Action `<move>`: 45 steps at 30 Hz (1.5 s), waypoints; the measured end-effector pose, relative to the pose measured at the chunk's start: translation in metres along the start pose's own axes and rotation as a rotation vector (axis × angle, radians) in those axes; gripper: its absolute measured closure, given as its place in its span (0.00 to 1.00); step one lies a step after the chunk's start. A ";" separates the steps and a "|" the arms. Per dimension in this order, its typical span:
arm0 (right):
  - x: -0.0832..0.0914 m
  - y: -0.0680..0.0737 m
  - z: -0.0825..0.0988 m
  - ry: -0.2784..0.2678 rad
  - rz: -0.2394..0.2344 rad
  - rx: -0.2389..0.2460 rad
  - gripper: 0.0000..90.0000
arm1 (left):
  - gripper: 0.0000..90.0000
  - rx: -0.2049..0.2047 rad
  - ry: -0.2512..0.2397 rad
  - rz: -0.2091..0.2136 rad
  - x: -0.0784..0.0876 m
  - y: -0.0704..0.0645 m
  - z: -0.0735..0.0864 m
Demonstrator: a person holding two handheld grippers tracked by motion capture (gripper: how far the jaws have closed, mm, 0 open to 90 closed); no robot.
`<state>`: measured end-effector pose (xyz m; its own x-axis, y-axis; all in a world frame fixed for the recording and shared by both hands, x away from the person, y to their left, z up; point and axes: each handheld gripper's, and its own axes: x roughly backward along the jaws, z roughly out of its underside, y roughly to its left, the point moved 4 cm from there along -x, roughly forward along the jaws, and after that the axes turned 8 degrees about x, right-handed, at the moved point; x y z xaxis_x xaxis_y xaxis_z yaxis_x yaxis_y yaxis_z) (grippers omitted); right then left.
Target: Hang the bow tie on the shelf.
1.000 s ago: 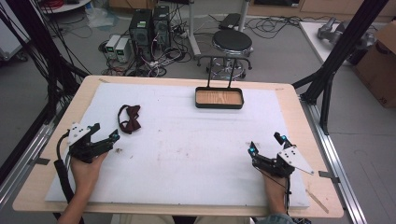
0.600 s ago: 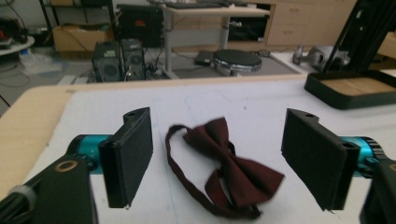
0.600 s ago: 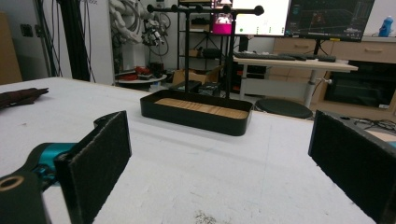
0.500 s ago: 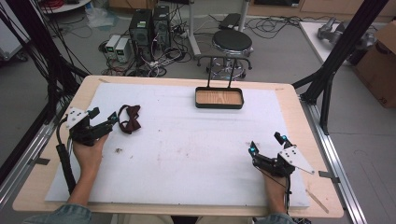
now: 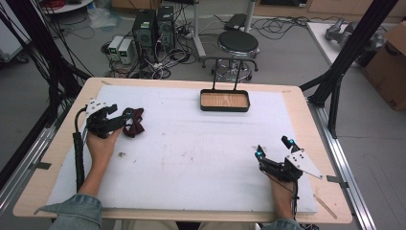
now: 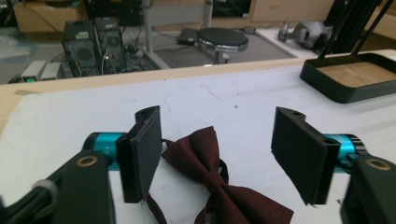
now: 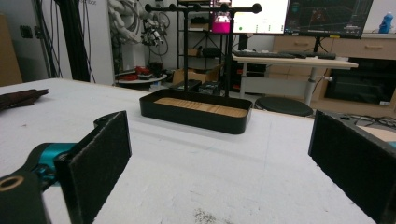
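Left hand-held gripper (image 6: 215,154) is over the table's (image 5: 201,158) left side, jaws apart and just been closing, w/ the dark red bow tie (image 6: 219,184) lying flat between them; pads not yet on the fabric. Right hand-held gripper (image 7: 219,172) rests near the table's front right, jaws wide apart, nothing between. Black tray (image 5: 225,108) sits at the far edge, well apart from both.

Bright even indoor light, faint shadows, soft focus, slightly grainy
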<state>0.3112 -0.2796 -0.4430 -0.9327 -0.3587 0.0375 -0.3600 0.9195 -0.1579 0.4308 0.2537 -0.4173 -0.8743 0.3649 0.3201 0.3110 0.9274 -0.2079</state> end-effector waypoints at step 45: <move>-0.001 0.001 0.000 0.000 -0.007 0.009 0.06 | 0.86 -0.026 0.143 0.167 -0.016 -0.041 -0.025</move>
<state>0.3113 -0.2782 -0.4433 -0.9301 -0.3651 0.0391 -0.3664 0.9154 -0.1666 0.4417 0.2122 -0.3912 -0.7483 0.5203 0.4115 0.4587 0.8540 -0.2456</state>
